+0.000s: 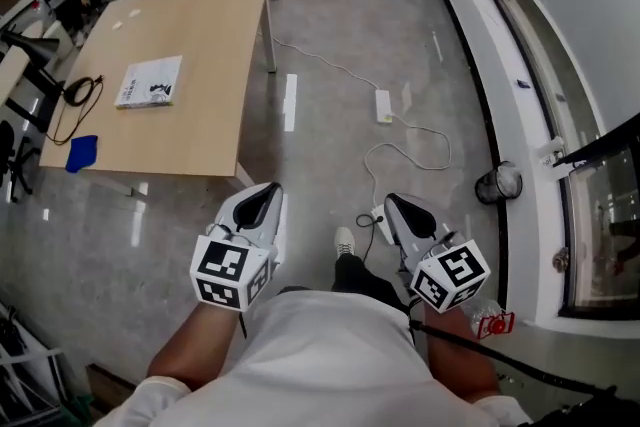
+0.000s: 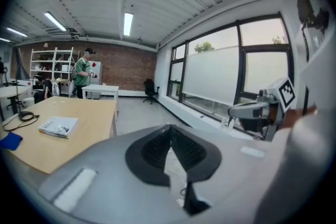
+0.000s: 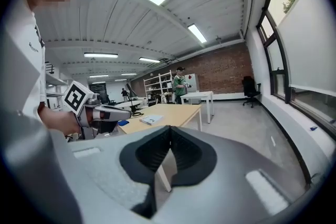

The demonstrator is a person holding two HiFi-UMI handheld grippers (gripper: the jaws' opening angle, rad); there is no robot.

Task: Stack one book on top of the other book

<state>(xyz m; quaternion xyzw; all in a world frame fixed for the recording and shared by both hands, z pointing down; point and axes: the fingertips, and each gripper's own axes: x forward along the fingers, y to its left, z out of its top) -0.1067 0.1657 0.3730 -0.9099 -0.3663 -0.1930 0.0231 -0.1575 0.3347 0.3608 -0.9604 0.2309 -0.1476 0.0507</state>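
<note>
A light wooden table (image 1: pixel 200 65) bears a book (image 1: pixel 150 82), a blue cloth (image 1: pixel 82 153) and a coiled black cable (image 1: pixel 80 92).

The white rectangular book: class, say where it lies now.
Head view, upper left: the white book lies flat on the light wooden table, just right of the black coiled cable, up from the blue cloth.

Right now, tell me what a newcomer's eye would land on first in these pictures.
The two tongs at the bottom of the head view grab the eye: left tongs and right tongs, both shut and empty, over the grey floor. Next comes the light wooden table at upper left, with one white book lying flat on it and a blue cloth at its near corner. A white power strip lies on the floor beyond.
</note>
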